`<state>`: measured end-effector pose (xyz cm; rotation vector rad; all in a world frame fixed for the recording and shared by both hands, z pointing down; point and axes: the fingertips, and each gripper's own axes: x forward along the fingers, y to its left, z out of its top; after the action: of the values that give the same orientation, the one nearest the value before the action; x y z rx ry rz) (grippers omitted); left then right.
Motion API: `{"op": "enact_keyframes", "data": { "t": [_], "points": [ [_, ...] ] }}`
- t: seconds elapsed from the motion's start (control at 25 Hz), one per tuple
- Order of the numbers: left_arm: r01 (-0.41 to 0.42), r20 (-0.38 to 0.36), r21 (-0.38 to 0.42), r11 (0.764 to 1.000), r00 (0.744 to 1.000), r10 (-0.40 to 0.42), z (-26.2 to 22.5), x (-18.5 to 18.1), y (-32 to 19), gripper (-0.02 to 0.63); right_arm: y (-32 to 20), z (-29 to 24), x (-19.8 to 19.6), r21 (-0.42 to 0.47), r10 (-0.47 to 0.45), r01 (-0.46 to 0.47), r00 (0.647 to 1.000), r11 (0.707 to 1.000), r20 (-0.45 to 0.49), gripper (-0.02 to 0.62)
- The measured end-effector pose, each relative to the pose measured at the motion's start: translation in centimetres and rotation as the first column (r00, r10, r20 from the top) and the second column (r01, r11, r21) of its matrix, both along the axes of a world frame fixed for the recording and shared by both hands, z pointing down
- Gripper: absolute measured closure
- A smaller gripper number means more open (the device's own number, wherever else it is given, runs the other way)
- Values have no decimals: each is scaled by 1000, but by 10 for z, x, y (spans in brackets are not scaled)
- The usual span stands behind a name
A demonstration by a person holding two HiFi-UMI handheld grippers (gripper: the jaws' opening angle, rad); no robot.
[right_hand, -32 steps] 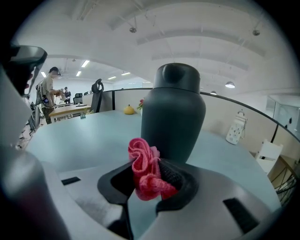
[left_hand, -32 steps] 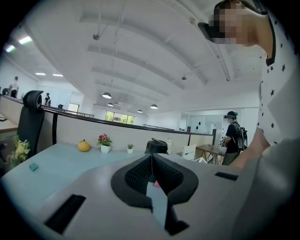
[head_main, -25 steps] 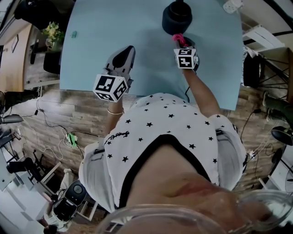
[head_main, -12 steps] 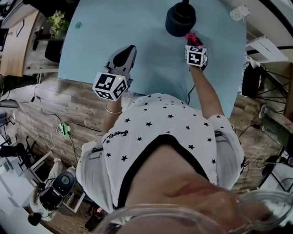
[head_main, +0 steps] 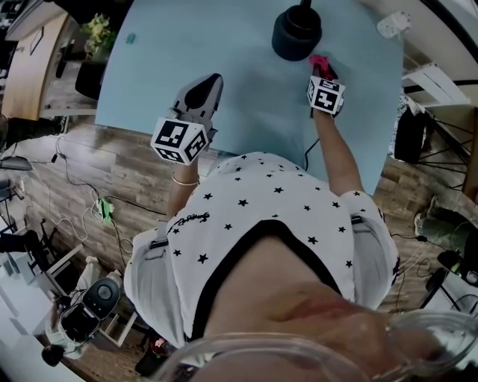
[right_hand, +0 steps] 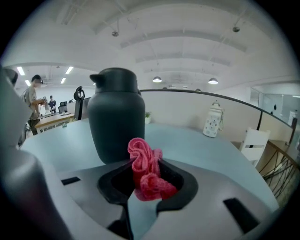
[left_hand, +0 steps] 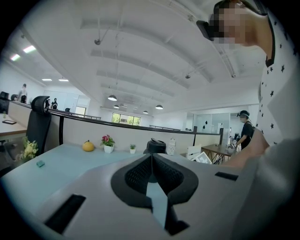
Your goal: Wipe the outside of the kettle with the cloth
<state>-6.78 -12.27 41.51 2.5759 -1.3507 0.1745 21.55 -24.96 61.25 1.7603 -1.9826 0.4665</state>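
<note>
A dark kettle [head_main: 296, 33] stands at the far side of the pale blue table [head_main: 224, 52]; it fills the left of the right gripper view [right_hand: 116, 112]. My right gripper [head_main: 323, 73] is shut on a bunched pink cloth [right_hand: 147, 171], seen as a pink tip [head_main: 319, 60] just right of the kettle's base, close to its side. Whether the cloth touches the kettle I cannot tell. My left gripper [head_main: 202, 91] hovers over the table's near left part, jaws shut and empty [left_hand: 151, 161], with the kettle small and far ahead [left_hand: 155, 146].
A white socket block [head_main: 392, 23] lies at the table's far right corner. A small teal object [head_main: 129, 38] sits near the left edge. A white canister [right_hand: 212, 121], small potted plants [left_hand: 108, 143] and an orange fruit [left_hand: 88, 146] line the far edge by a partition.
My right gripper with the pink cloth has shifted right along the kettle's side. The left gripper has stayed put.
</note>
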Motion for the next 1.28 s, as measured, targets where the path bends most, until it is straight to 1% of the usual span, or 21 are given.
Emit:
{"op": "enact_keyframes", "data": {
  "t": [0.12, 0.32, 0.4, 0.52, 0.6, 0.72, 0.88, 1.08, 1.28],
  "points": [
    [-13, -4, 4, 1000, 1000, 13, -1, -1, -2, 577, 13, -21, 9, 51, 53, -58, 994, 997, 97, 492],
    [-55, 5, 13, 998, 998, 55, -4, -3, -9, 577, 37, -63, 18, 138, 94, -127, 970, 982, 223, 492],
    [-75, 10, 18, 997, 997, 75, -5, -3, -13, 577, 45, -84, 20, 182, 99, -152, 957, 972, 273, 492],
    [-105, 12, 30, 994, 994, 105, -8, -1, -20, 577, 58, -118, 17, 259, 69, -160, 942, 953, 329, 491],
    [-132, 10, 40, 990, 991, 131, -12, 3, -23, 576, 66, -142, 13, 315, 38, -152, 939, 937, 342, 492],
    [-169, 5, 53, 984, 986, 169, -15, 9, -26, 576, 78, -177, 5, 396, -12, -127, 944, 910, 330, 492],
    [-191, 5, 80, 978, 982, 191, -24, 11, -30, 577, 90, -210, -10, 465, -64, -100, 944, 880, 324, 492],
    [-199, 8, 106, 974, 980, 199, -31, 7, -37, 577, 99, -226, -32, 486, -117, -68, 933, 871, 339, 492],
    [-210, 7, 105, 972, 977, 211, -29, 6, -36, 577, 105, -231, -42, 498, -134, -55, 932, 865, 336, 492]
  ]
}}
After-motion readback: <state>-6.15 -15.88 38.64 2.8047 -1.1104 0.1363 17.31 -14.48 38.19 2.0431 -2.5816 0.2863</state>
